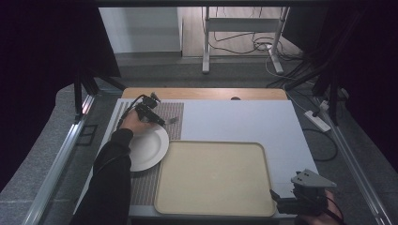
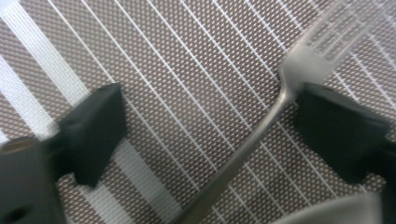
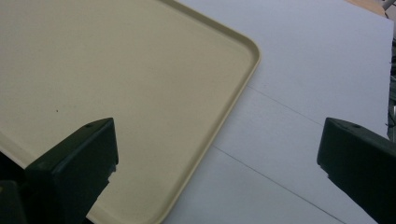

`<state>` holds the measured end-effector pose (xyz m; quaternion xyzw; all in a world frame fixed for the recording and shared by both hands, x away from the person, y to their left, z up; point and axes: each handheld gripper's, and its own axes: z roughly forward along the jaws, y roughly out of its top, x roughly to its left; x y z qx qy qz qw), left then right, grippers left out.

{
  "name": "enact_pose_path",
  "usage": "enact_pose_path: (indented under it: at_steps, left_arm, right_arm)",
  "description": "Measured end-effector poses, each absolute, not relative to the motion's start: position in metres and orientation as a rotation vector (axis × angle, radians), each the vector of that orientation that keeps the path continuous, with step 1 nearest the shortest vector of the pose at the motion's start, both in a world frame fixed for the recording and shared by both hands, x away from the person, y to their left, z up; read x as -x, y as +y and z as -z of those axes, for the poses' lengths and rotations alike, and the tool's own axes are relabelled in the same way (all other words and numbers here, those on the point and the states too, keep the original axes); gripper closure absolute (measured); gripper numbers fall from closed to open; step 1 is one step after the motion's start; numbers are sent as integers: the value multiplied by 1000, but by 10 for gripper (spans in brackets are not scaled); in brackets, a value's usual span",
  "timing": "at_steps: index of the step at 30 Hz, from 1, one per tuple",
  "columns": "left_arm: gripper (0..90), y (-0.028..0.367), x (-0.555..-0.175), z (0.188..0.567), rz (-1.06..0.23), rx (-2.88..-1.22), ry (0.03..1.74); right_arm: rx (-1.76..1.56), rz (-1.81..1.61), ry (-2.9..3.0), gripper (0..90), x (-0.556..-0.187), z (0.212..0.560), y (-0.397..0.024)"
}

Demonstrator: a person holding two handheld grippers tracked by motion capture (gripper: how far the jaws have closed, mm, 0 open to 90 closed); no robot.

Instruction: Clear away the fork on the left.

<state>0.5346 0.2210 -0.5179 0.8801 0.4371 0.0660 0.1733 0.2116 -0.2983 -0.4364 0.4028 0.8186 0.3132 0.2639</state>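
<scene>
Currently I read the left gripper at the far left of the surface, over the striped placemat. In the left gripper view its jaws stand wide apart, with the woven brown-and-white placemat beneath them. A metal fork lies on that mat between the jaws, its handle running down toward the bottom edge of the view and its tines pointing to the upper right. The fork's neck sits just beside the right-hand jaw; I cannot tell whether it touches it. The left-hand jaw is well apart from the fork. In the high view the fork shows just beyond the far rim of the white plate, which rests on the placemat. The person's left hand holds this gripper, and a dark sleeve runs back to the bottom edge.

I read the right gripper at the near right corner of the surface, beside the near right corner of the cream tray. In the right gripper view its jaws are spread wide and hold nothing; the left-hand jaw overlaps the tray, and the right-hand jaw stands over the white surface. The grey three-cornered plate sits on top of this gripper.
</scene>
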Motion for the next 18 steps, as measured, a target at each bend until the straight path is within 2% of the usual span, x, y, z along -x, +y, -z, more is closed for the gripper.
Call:
enact_pose_path:
  at_steps: [1, 2, 3, 4, 5, 6, 7, 8, 13, 18]
  left_arm:
    - [355, 224, -534, 517, -189, -2500, 1228]
    - [355, 226, -534, 516, -185, -2499, 1227]
    - [410, 229, -533, 515, -188, -2499, 1219]
    - [537, 232, -532, 515, -187, -2497, 1209]
    - [537, 235, -532, 515, -184, -2495, 1202]
    - [604, 239, -531, 515, -185, -2491, 1199]
    - [735, 248, -530, 516, -167, -2470, 1203]
    - [771, 248, -530, 516, -167, -2470, 1203]
    - [842, 260, -528, 517, -110, -2434, 1201]
    - [844, 261, -527, 515, -132, -2463, 1194]
  right_arm:
    - [-1087, -845, 2214, 0, -212, 436, -298]
    - [-1087, -845, 2214, 0, -212, 436, -298]
    - [-1086, -845, 2213, 0, -212, 436, -298]
    - [-1085, -844, 2214, 0, -212, 437, -298]
    - [-1085, -844, 2214, 0, -212, 437, -298]
    - [-1086, -843, 2214, 0, -211, 437, -298]
    - [-1086, -842, 2215, 0, -211, 437, -298]
    - [-1086, -842, 2215, 0, -211, 437, -298]
    - [-1087, -841, 2217, 0, -212, 437, -298]
    - [-1087, -839, 2216, 0, -212, 437, -298]
